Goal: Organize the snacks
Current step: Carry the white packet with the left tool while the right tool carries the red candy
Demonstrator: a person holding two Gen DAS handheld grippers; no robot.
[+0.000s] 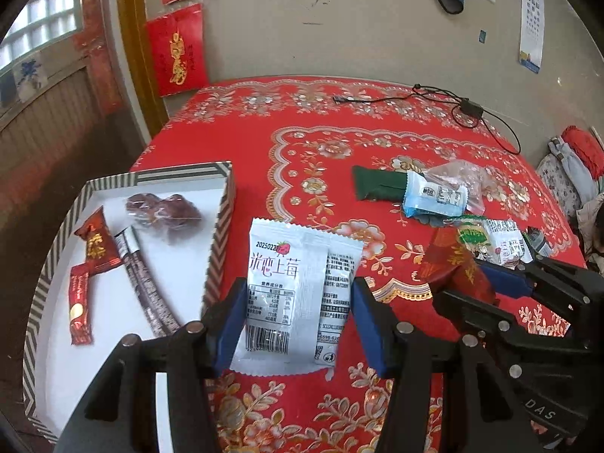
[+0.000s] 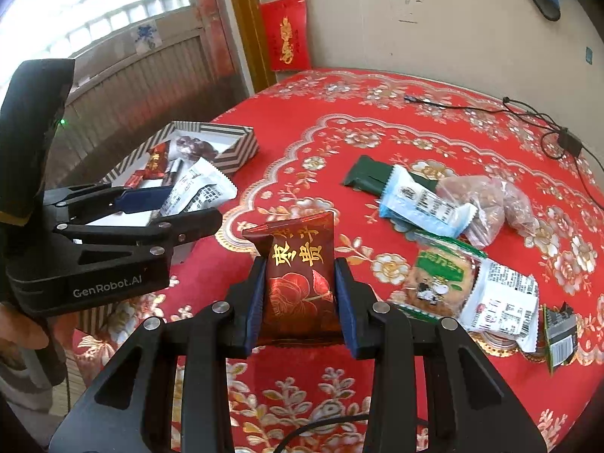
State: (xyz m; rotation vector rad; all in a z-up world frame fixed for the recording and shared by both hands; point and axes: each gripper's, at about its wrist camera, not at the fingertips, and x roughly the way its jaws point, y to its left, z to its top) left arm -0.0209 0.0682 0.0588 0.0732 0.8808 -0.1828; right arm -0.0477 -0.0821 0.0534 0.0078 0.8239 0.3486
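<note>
Two grippers are each carrying one snack above the big red flowered worktop. Left of the left gripper's fingers sits the striped box, the biggest snack holder here. It already has a few small red and brown packets lying flat inside, so it looks like the place where the snacks should go.

Beyond the right gripper's fingers, a loose pile of snacks waits on the worktop. It has green, blue and clear packets, some lying on top of each other.

The left gripper has its fingers pinching a white strawberry packet by its two side edges. The packet stands up between the fingers, off the worktop. It looks light, thin and crinkly, and it would likely bend if squeezed hard. Holding it low down by the sides, as now, seems a good way.

The right gripper has its fingers pinching a dark red packet with gold letters, also by its sides. This one is the smallest and looks puffy, shiny and a bit slippery. A soft squeeze around its middle should keep it from sliding out, and whatever is inside may crush easily.
</note>
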